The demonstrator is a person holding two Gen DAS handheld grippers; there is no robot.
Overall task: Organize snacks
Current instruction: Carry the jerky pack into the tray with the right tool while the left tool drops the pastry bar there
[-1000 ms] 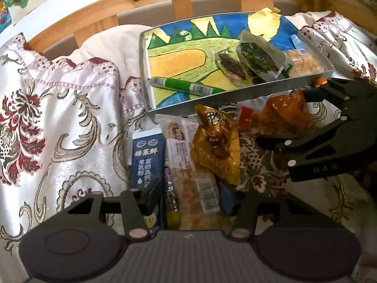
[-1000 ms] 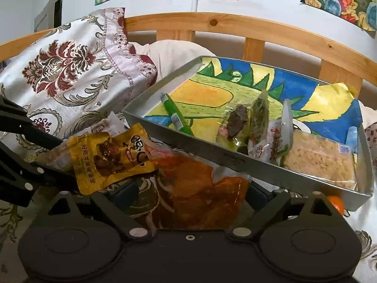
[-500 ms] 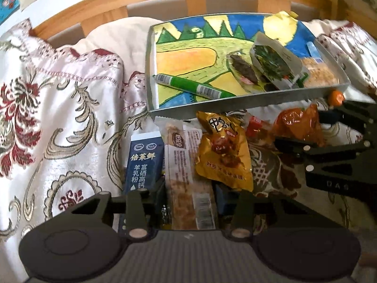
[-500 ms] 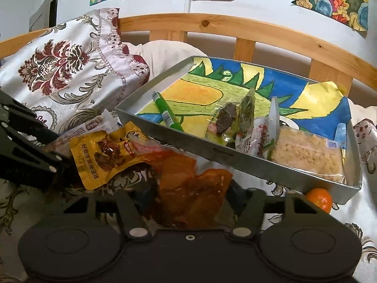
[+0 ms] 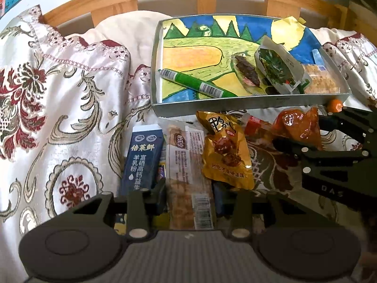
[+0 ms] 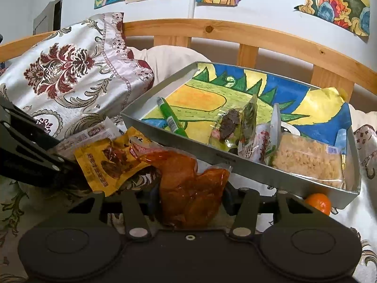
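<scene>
Lying on a floral bedspread, the loose snacks sit just in front of the near wall of a grey metal tray, which serves as the landmark here. The left gripper has just been closing and now clamps the long clear-wrapped biscuit bar, whose far end nearly reaches the tray's near wall; a dark blue milk-powder stick pack lies just left of the bar, and a yellow meat snack pouch overlaps its right side. The right gripper has also just been closing and grasps the orange-red vacuum pack of meat, which stands crumpled between its fingers directly before the tray's near wall. Inside the tray, on a painted landscape sheet, a green stick snack lies toward the left, while a dark sausage-like snack, a white pouch with green contents and a pale crispy block in clear wrap crowd the right end. A small orange rests outside the tray's near right corner. A wooden bed rail runs behind the tray.
</scene>
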